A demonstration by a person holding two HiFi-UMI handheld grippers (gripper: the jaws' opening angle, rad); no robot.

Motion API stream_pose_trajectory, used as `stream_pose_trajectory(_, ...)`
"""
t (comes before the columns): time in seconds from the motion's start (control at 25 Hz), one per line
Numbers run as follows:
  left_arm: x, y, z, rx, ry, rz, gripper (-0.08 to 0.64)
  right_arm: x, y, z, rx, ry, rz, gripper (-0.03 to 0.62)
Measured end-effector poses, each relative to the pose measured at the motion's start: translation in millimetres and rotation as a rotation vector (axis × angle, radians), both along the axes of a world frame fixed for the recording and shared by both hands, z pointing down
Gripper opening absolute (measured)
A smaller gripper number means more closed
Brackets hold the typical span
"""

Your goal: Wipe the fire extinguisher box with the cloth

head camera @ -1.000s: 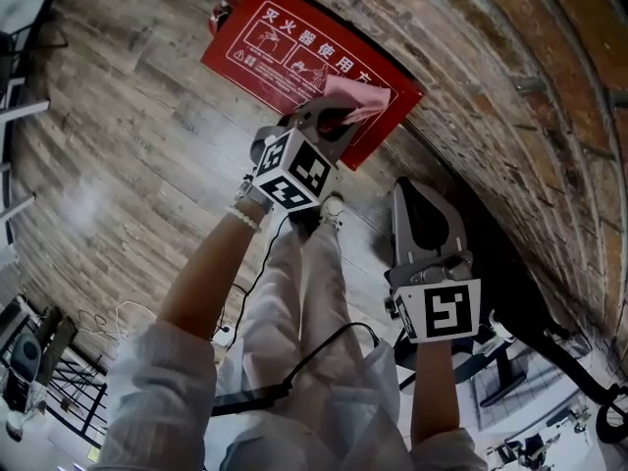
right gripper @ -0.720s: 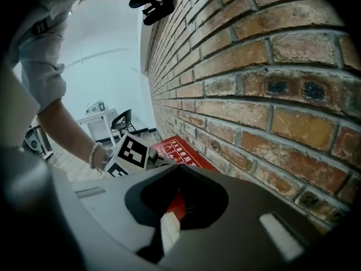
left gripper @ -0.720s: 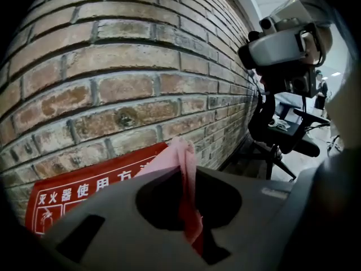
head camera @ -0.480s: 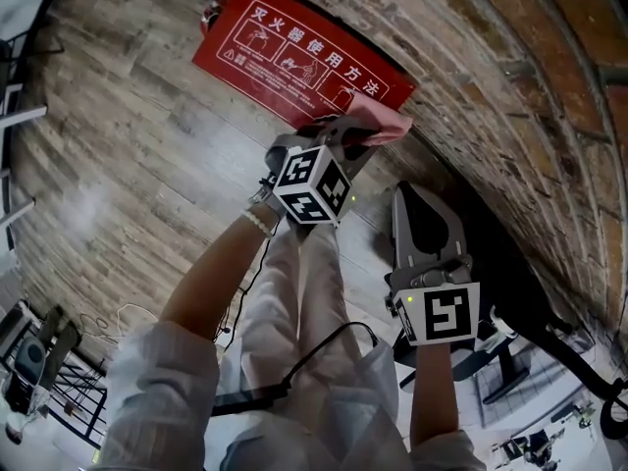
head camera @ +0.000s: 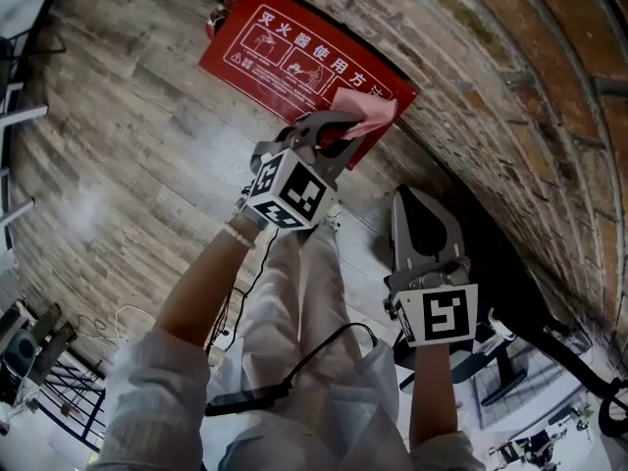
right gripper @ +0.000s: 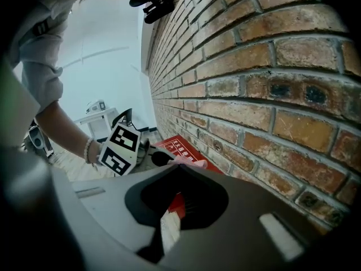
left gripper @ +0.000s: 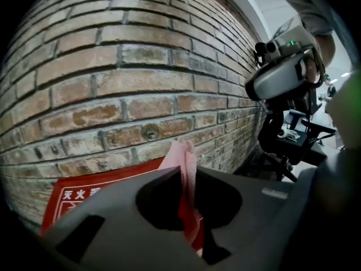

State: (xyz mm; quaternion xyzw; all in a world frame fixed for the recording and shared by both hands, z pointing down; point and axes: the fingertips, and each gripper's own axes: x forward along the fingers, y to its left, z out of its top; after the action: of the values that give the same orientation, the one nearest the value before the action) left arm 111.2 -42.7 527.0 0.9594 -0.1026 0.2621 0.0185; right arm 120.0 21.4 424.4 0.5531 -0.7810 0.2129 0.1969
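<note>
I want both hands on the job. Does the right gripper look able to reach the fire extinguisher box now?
Probably yes: the right gripper, shut and empty, has only floor between it and the fire extinguisher box; only the left gripper with its pink cloth crowds the near corner.

Pink cloth (head camera: 365,115), red white-lettered fire extinguisher box (head camera: 280,55), brown brick wall (head camera: 510,96).

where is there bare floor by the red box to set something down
Bare wood floor lies left of the fire extinguisher box in the head view. Crowded: the box's right corner, where the left tongs grip the cloth beside the brick wall, and lower left, with cables.
</note>
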Motion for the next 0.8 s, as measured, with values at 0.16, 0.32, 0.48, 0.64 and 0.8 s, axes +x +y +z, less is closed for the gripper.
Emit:
stream_pose_trajectory(0.16, -42.7, -29.6, -21.9, 0.050, 0.020, -0.103, 0.011, -9.0, -5.6, -0.2, -0.001, 0.001, -0.015, 0.009)
stream_pose_trajectory(0.32, -94.9, -61.2, -37.1, 0.121, -0.009, -0.188, 0.011, -21.7, -11.1, 1.0, -0.006, 0.000, -0.034, 0.009)
stream_pose_trajectory(0.48, -152.8, -94.3, -46.6, 0.181, -0.038, -0.306, 0.011, -33.9, -17.0, 2.1, -0.010, -0.002, -0.051, 0.009)
stream_pose_trajectory(0.64, -204.6, -123.6, -48.4, 0.237, -0.095, -0.376, 0.010, -42.3, -24.6, 4.2, -0.015, 0.004, -0.064, 0.009)
stream_pose_trajectory(0.8, -242.2, -144.2, -34.9, 0.288, -0.184, -0.400, 0.011, -48.4, -27.8, 10.0, -0.030, 0.011, -0.069, 0.009)
